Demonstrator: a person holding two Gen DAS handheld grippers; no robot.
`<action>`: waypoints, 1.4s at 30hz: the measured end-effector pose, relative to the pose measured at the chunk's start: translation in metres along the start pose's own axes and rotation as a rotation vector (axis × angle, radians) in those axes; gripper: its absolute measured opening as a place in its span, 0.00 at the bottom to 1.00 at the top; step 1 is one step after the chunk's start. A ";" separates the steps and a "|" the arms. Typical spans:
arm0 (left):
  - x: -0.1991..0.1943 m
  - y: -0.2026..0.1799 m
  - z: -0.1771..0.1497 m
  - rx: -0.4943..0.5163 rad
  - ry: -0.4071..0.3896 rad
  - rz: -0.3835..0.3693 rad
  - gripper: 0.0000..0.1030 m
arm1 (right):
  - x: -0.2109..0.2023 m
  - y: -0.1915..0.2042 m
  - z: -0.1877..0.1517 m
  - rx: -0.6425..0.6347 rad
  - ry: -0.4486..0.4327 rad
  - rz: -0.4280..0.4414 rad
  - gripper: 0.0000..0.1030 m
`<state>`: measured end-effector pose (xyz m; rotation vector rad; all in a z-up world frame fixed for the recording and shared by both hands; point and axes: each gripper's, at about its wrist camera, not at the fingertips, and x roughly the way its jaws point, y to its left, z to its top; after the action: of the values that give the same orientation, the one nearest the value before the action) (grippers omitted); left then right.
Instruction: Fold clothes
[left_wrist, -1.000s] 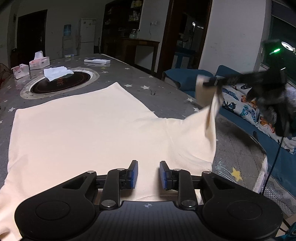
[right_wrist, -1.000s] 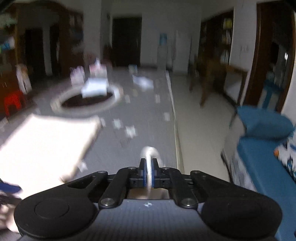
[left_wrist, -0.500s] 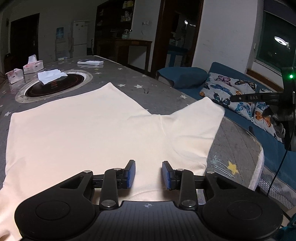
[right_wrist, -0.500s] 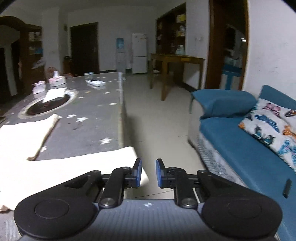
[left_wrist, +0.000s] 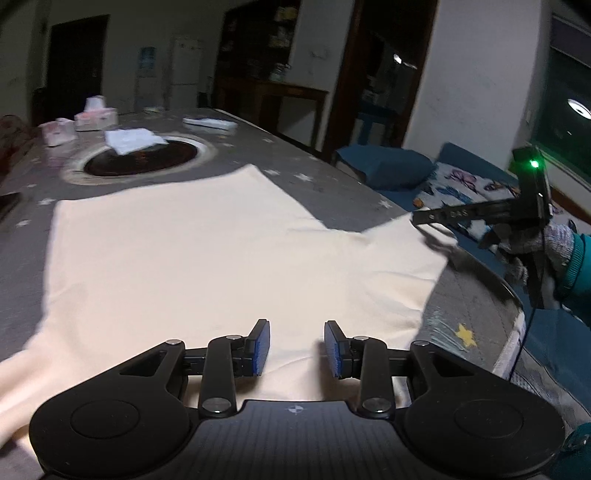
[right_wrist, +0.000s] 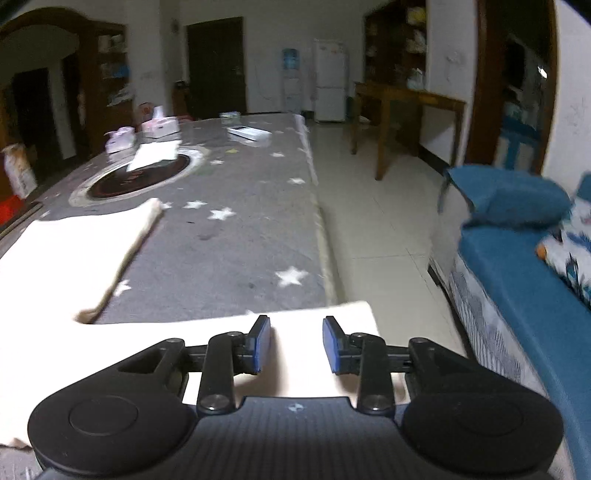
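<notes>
A cream T-shirt (left_wrist: 207, 251) lies spread flat on the grey star-patterned table (left_wrist: 325, 184). My left gripper (left_wrist: 295, 349) is open and empty, hovering over the shirt's near edge. The shirt's right sleeve (left_wrist: 413, 247) reaches the table's right edge. My right gripper (right_wrist: 295, 343) is open and empty, just above that sleeve's end (right_wrist: 317, 317); it also shows in the left wrist view (left_wrist: 476, 216), held by a gloved hand. The shirt's body (right_wrist: 74, 251) lies at the left of the right wrist view.
A round dark inset (left_wrist: 144, 160) with a white cloth (left_wrist: 131, 140) sits at the table's far end, with tissue boxes (left_wrist: 94, 116) and a flat white box (right_wrist: 249, 133). A blue sofa (right_wrist: 524, 280) with a patterned cushion stands right of the table. Tiled floor lies between.
A second ago my right gripper was shut on the sleeve and held it up. It has laid the sleeve flat, let go, and its jaws have opened wider. My left gripper has opened slightly.
</notes>
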<state>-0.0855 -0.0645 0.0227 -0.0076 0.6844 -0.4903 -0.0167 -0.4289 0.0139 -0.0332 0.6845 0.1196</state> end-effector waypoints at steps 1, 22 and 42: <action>-0.007 0.006 -0.001 -0.011 -0.012 0.018 0.34 | -0.002 0.004 0.001 -0.018 -0.005 0.007 0.30; -0.068 0.188 -0.004 -0.181 -0.034 0.620 0.39 | -0.017 0.185 0.007 -0.383 0.010 0.514 0.39; -0.105 0.207 -0.030 -0.327 -0.183 0.866 0.04 | -0.008 0.195 -0.007 -0.422 0.065 0.515 0.45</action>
<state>-0.0844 0.1693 0.0281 -0.0602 0.5188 0.4519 -0.0508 -0.2361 0.0148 -0.2666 0.7116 0.7597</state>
